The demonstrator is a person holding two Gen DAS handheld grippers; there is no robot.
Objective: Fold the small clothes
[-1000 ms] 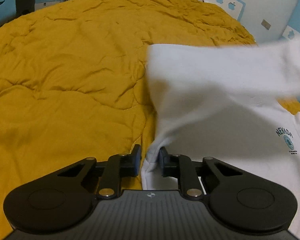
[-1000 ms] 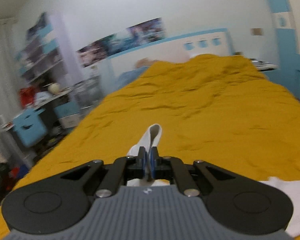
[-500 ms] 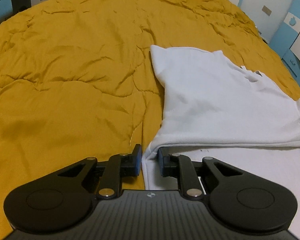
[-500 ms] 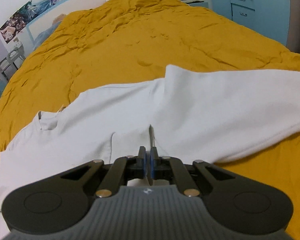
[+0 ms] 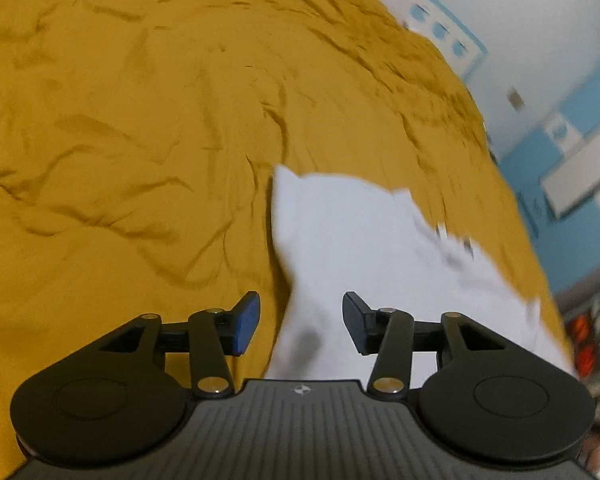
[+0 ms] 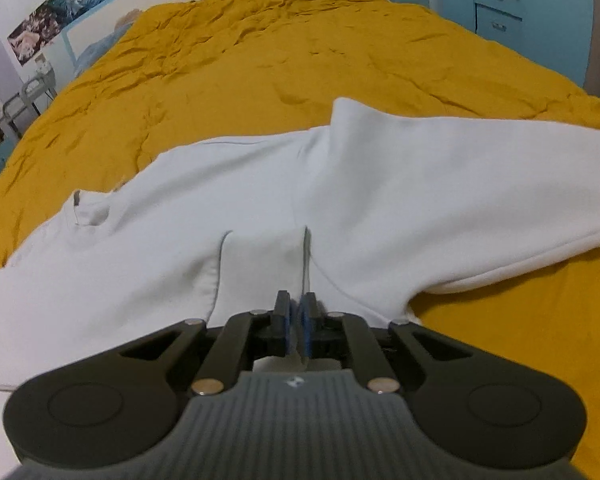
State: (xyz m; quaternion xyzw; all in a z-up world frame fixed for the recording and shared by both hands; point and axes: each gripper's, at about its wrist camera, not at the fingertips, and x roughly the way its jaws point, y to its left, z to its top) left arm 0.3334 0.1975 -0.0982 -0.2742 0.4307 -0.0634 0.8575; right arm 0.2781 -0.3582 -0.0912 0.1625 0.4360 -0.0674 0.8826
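So this looks like partway through the first fold. The white shirt [image 6: 260, 200] is lying on the yellow bedspread [image 6: 260, 60] with one side flipped over onto the rest, so there's a doubled-up layer with a rounded fold along the right side in the right wrist view. I'd call that one fold down; it's not a neat small packet yet, so my guess is the sleeves and at least one more fold across are left.

Fingers, starting closest: the right gripper [image 6: 296, 314] has its pads nearly pressed together, with a thin edge of the white fabric standing up in the slit between them. It's pinching that edge, low over the shirt.

The left gripper [image 5: 300, 322] is a different story. Its jaws have just been opening and now stand about half spread, with the shirt's edge lying in the gap below, and neither pad pressing on it. So it has let go. That view is pretty blurred, so fine detail is hard to read.

Further out it's just the rumpled bedspread, and past that the headboard [image 6: 180, 4] at the wall.
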